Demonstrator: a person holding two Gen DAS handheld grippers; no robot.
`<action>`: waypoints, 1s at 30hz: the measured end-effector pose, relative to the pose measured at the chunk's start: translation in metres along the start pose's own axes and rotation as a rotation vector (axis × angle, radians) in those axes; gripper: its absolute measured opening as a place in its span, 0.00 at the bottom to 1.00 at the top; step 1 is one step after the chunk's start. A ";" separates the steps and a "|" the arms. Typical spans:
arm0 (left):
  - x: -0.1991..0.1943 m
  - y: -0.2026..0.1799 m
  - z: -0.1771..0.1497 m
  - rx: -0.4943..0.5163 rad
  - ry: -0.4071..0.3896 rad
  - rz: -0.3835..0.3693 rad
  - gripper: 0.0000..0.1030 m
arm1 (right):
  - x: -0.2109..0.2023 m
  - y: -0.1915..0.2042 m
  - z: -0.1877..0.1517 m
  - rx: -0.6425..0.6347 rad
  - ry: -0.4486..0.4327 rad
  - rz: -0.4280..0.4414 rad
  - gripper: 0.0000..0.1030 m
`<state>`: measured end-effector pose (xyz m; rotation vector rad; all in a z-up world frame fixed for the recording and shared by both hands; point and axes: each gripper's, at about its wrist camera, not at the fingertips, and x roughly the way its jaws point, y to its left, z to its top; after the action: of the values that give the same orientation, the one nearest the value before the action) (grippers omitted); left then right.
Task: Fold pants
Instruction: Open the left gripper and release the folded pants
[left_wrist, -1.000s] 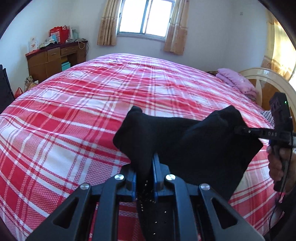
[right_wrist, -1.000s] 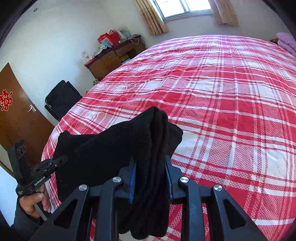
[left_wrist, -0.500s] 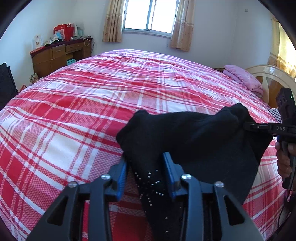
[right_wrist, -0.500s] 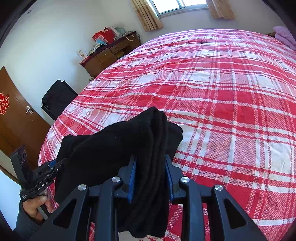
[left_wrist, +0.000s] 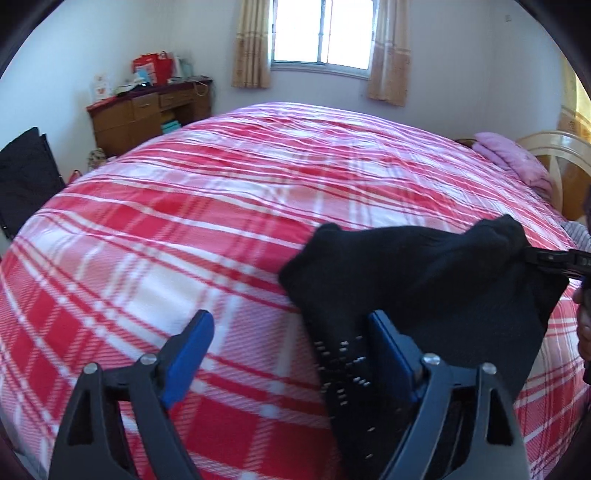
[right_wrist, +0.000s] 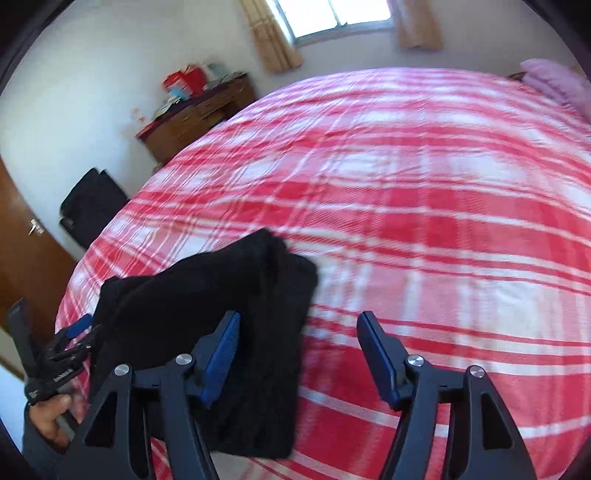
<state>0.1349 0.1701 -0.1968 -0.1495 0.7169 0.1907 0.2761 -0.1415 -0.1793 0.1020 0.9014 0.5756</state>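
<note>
as both sets of jaws spread, the left gripper (left_wrist: 291, 343) and right gripper (right_wrist: 299, 341) let go of the black pants (left_wrist: 424, 280) (folded), lying on the plaid bed (left_wrist: 184, 221) near its edge.

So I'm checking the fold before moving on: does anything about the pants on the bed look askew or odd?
The black pants lie bunched on the red plaid bedspread, edges uneven rather than squared. Both hand-held grippers, left and right, are opening, with cloth between the jaws.
</note>
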 end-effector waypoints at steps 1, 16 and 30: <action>-0.003 0.004 0.000 -0.004 -0.004 0.014 0.85 | -0.007 -0.002 -0.001 0.001 -0.011 -0.004 0.65; -0.093 -0.010 0.030 -0.003 -0.186 0.005 0.87 | -0.146 0.032 -0.036 -0.126 -0.205 -0.216 0.69; -0.148 -0.028 0.042 0.056 -0.320 -0.025 0.96 | -0.220 0.093 -0.046 -0.226 -0.386 -0.181 0.74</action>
<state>0.0583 0.1330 -0.0652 -0.0714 0.4016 0.1657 0.0953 -0.1828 -0.0217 -0.0714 0.4614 0.4641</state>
